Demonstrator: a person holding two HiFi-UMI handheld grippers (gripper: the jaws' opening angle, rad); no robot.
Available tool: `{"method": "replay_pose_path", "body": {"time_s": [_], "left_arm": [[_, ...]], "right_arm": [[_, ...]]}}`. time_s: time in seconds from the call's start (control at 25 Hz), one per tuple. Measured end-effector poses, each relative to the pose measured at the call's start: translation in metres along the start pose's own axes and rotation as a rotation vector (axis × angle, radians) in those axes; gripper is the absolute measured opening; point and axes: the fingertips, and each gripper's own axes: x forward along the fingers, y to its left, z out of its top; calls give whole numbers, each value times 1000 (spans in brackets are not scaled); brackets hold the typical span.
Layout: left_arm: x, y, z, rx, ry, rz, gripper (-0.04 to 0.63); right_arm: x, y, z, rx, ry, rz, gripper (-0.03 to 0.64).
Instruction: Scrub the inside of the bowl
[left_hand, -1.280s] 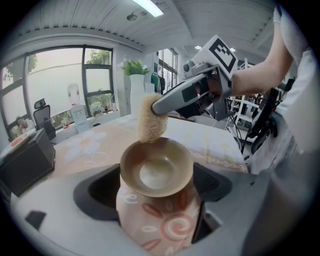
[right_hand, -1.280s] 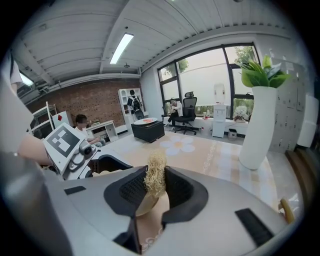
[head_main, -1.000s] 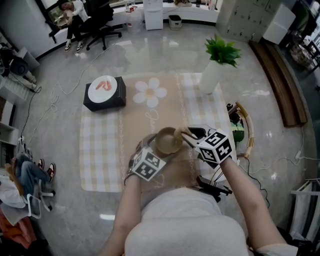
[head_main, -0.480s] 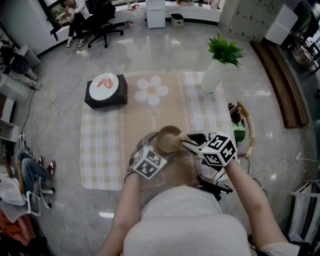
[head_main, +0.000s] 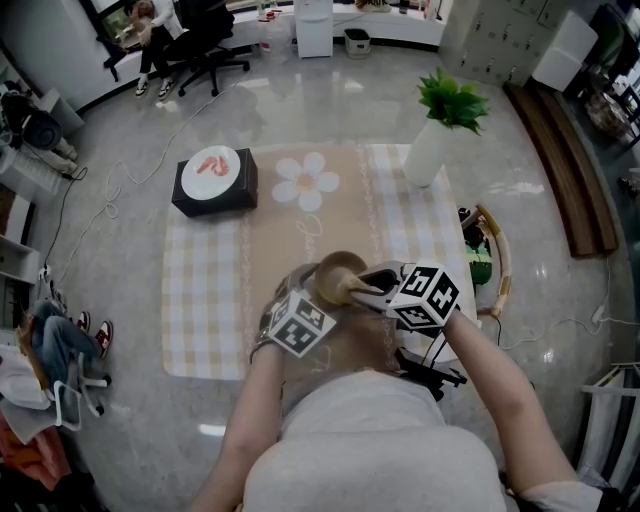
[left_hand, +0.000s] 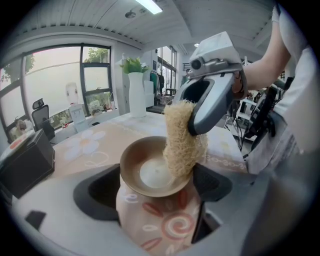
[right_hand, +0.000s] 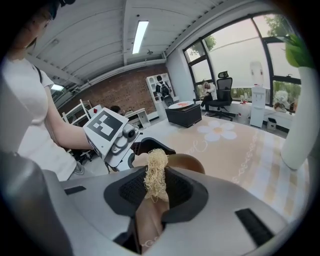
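Change: right claw (head_main: 366, 286) has shifted left since a second ago, bringing the loofah scrubber (left_hand: 180, 145) further over the bowl (left_hand: 150, 172).
Left claw (left_hand: 155, 202): clenched on the bowl's patterned outer wall, one pad on each side.
Right claw: grasping the scrubber, whose fibres stick out past the jaws.
Bowl: held over the near middle of the table (head_main: 205, 300), its brown inside facing up.
Scrubber: hangs down into the bowl and touches the inner wall at the right rim.
Far left: black box (head_main: 215, 195) with a white plate (head_main: 212, 165) on top.
Far right: white vase (head_main: 428, 155) holding a green plant.
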Motion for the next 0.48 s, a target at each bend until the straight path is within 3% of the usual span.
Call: {"method": "replay_pose_path", "body": {"time_s": [0.48], "left_arm": [[1,0,-1,12,16,-5,436]], "right_arm": [[21,5,7,-1,10,58,92]]}}
